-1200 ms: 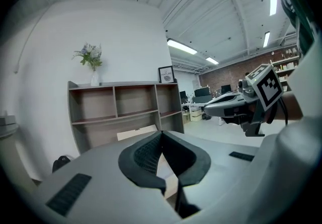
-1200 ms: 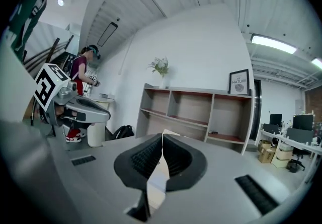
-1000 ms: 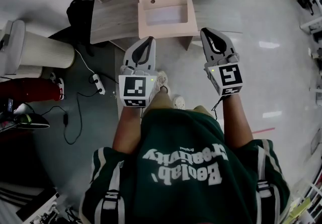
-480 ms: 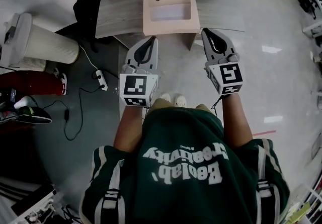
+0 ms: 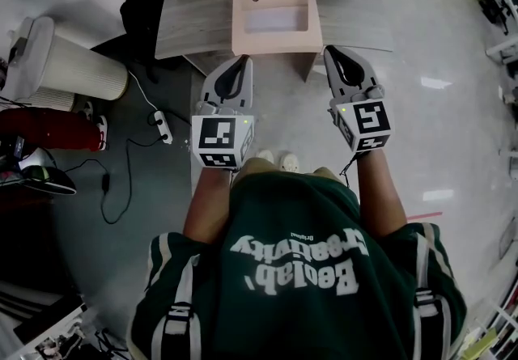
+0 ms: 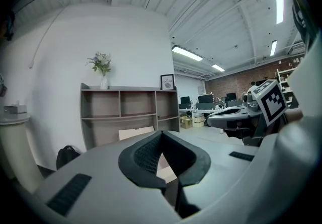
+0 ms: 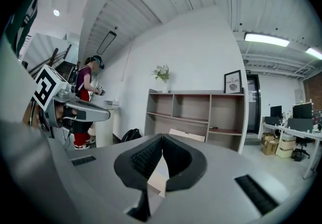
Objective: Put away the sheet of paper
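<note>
A pale pink open box (image 5: pixel 273 2) rests on the low wooden shelf unit (image 5: pixel 188 27) in front of me, with a pale sheet (image 5: pixel 275 21) lying in its tray. My left gripper (image 5: pixel 238 69) and right gripper (image 5: pixel 337 55) are held side by side just short of the box, both shut with nothing between the jaws. In the left gripper view the shut left gripper (image 6: pixel 161 141) faces the shelf unit (image 6: pixel 128 112) and the box (image 6: pixel 137 132). The right gripper view shows the shut right gripper (image 7: pixel 162 150) facing the same shelf unit (image 7: pixel 201 112).
A white cylindrical appliance (image 5: pixel 71 69), a black backpack (image 5: pixel 139 14), a red object (image 5: pixel 48 142) and a power strip with cables (image 5: pixel 161 131) sit on the floor at the left. A person (image 7: pixel 83 98) stands far off. Desks (image 6: pixel 216 107) stand at the right.
The head view has shifted slightly, so the shelf and box sit a little higher and to the right. Both grippers keep the same shut pose.
</note>
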Demonstrator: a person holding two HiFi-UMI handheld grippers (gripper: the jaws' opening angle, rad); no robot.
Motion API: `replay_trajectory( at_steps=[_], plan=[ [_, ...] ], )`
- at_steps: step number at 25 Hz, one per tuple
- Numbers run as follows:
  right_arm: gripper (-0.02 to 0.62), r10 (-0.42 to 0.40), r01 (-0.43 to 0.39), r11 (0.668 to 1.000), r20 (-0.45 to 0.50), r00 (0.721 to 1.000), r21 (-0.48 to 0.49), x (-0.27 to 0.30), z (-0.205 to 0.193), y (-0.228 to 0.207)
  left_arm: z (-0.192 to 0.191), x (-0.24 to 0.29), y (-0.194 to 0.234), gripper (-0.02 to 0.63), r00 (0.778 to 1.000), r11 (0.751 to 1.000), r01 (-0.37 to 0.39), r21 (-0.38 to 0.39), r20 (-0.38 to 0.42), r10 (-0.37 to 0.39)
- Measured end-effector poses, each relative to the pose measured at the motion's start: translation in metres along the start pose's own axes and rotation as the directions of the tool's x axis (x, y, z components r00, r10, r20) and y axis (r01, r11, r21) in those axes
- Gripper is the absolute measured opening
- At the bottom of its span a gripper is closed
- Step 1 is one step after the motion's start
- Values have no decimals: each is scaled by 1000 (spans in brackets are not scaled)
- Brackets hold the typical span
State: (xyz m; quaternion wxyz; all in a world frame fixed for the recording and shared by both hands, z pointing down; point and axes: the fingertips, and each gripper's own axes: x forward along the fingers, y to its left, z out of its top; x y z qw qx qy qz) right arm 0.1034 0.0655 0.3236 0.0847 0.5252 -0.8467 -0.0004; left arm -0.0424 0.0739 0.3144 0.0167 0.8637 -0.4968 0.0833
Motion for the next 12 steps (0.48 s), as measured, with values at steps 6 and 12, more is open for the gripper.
replay_trajectory(
  at_steps=[6, 12],
  plan=[
    [34, 7, -7, 1000, -7, 1000, -3, -1, -5, 1, -4, 1, -1, 18, 1000, 1000, -2, -2, -7, 2],
    [34, 5, -5, 1000, -18, 1000, -8, -3, -12, 4, -6, -1, -3, 17, 1000, 1000, 5, -1, -2, -5]
  ],
)
